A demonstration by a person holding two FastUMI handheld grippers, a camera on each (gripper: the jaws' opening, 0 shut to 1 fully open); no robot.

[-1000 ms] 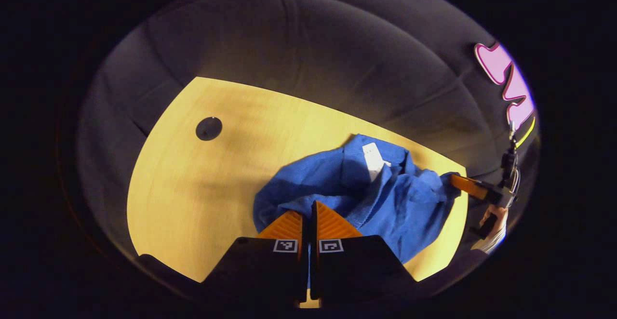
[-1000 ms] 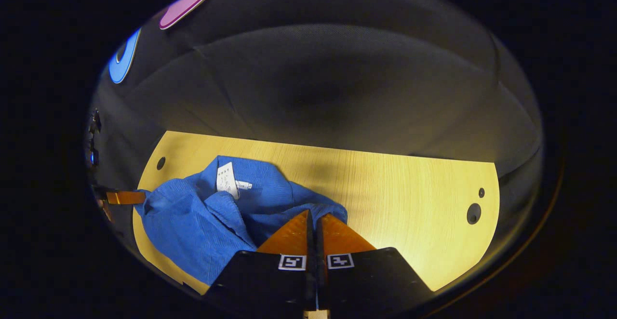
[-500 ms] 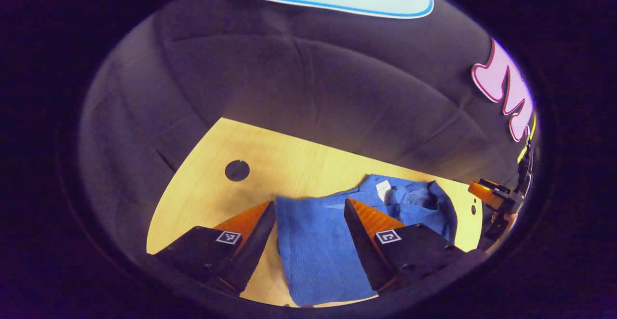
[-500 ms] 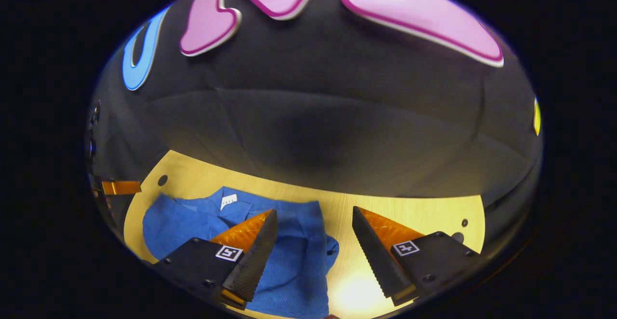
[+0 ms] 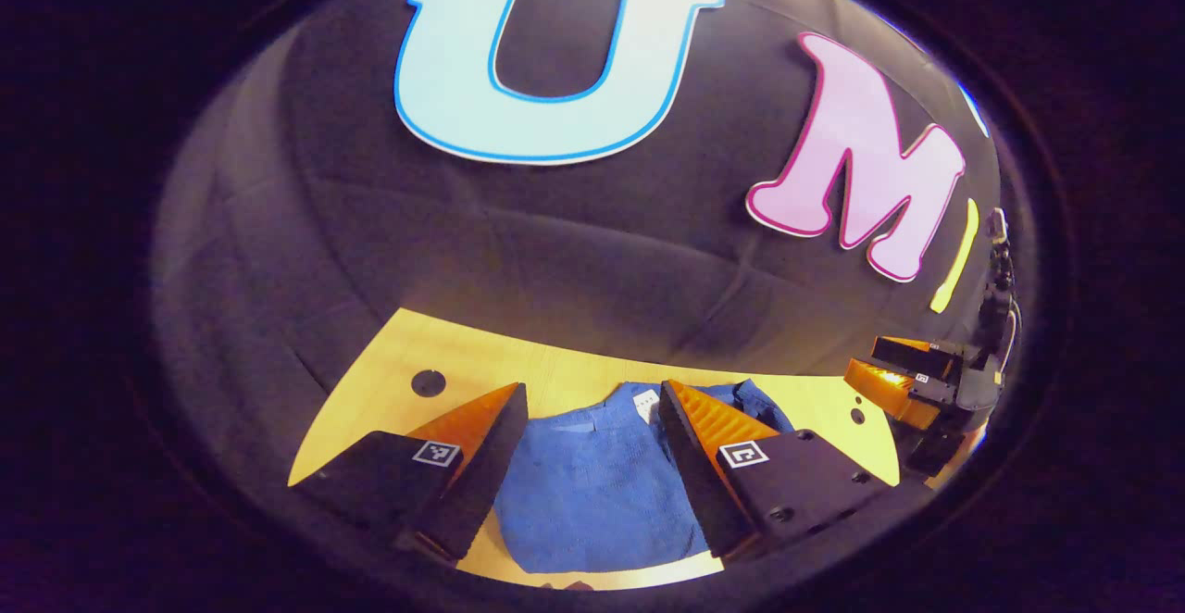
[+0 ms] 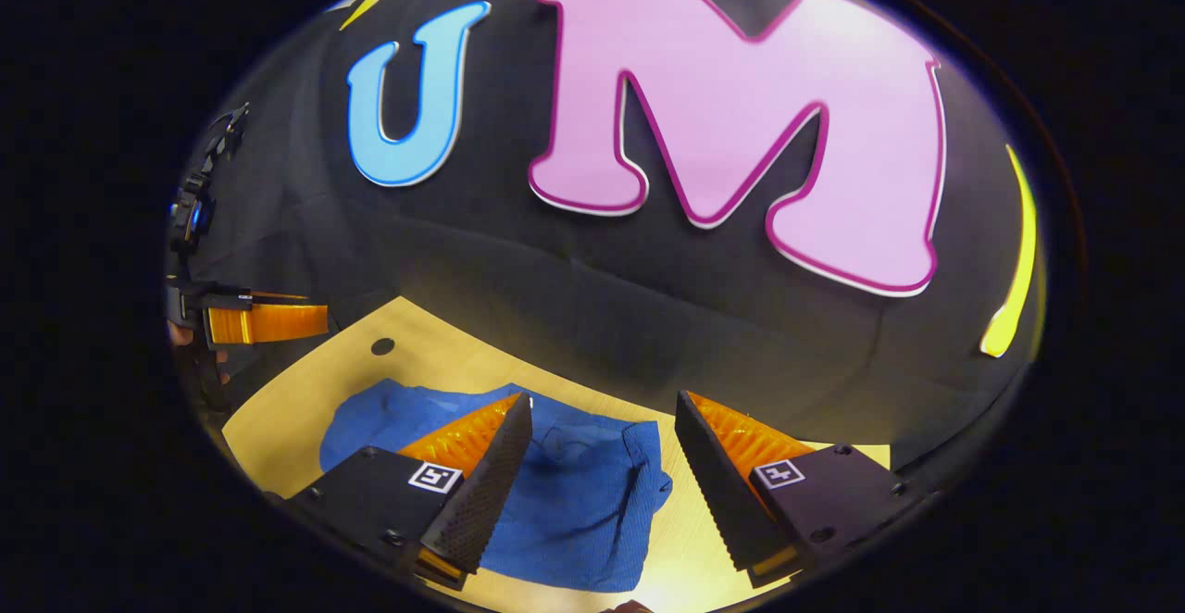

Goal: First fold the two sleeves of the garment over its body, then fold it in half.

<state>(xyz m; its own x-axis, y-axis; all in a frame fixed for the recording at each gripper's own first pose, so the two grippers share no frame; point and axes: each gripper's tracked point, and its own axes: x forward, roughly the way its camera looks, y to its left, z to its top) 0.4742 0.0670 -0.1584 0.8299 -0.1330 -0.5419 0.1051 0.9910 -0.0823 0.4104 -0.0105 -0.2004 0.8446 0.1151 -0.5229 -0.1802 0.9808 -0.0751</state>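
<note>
One folded garment (image 5: pixel 592 483), collar far side

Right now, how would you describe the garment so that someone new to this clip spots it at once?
Find the pale wooden table below the black cloth wall. On it lies the blue garment, a ribbed cloth folded into a compact bundle between the open left gripper fingers. It is the table's one soft blue thing, with a small white tag at its far edge.
</note>
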